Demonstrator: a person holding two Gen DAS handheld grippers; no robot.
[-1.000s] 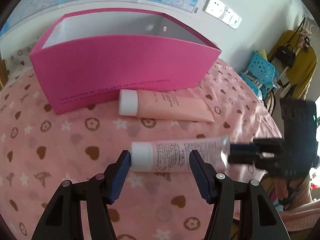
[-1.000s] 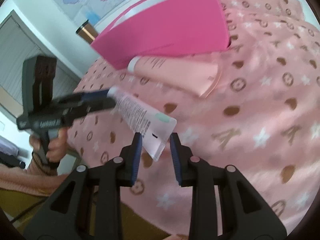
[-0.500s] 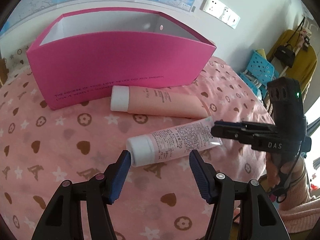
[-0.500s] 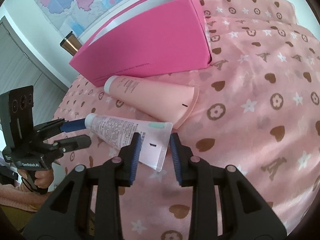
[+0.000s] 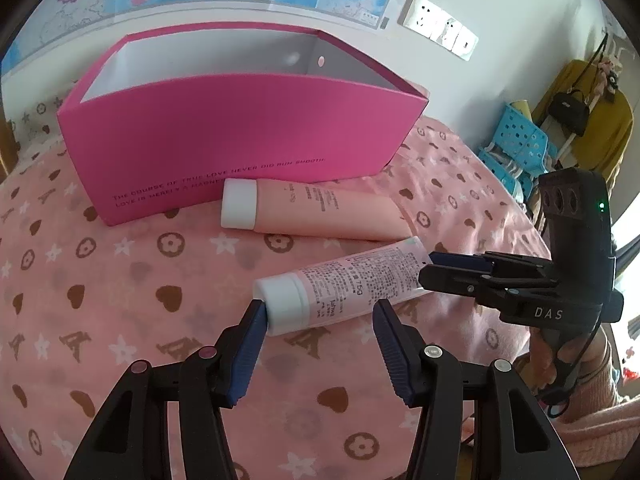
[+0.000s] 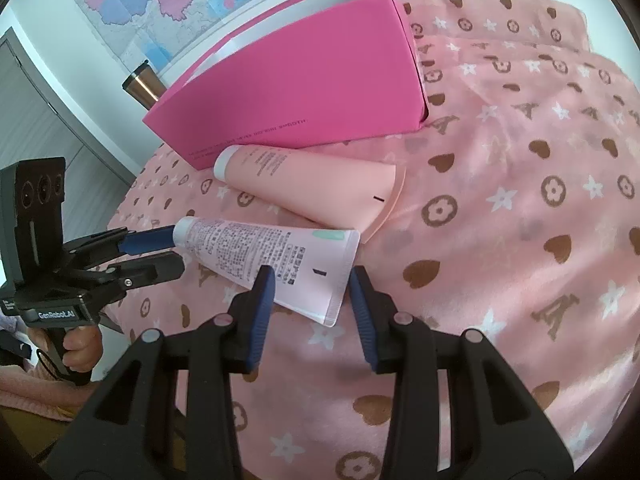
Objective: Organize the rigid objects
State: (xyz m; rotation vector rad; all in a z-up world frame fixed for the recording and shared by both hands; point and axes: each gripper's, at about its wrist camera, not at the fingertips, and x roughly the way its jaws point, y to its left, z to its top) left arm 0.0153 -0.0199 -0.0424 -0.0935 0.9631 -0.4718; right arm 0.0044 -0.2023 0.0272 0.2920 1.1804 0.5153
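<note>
Pink cloth covered the table under an open magenta box, a peach tube lay beside it, and a printed tube rested between the closing left gripper and the opening right gripper, gripped by neither.

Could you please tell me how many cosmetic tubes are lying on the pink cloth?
2. The peach tube lies against the pink box; the printed tube lies nearer, between both grippers. The box floor is hidden.
</note>
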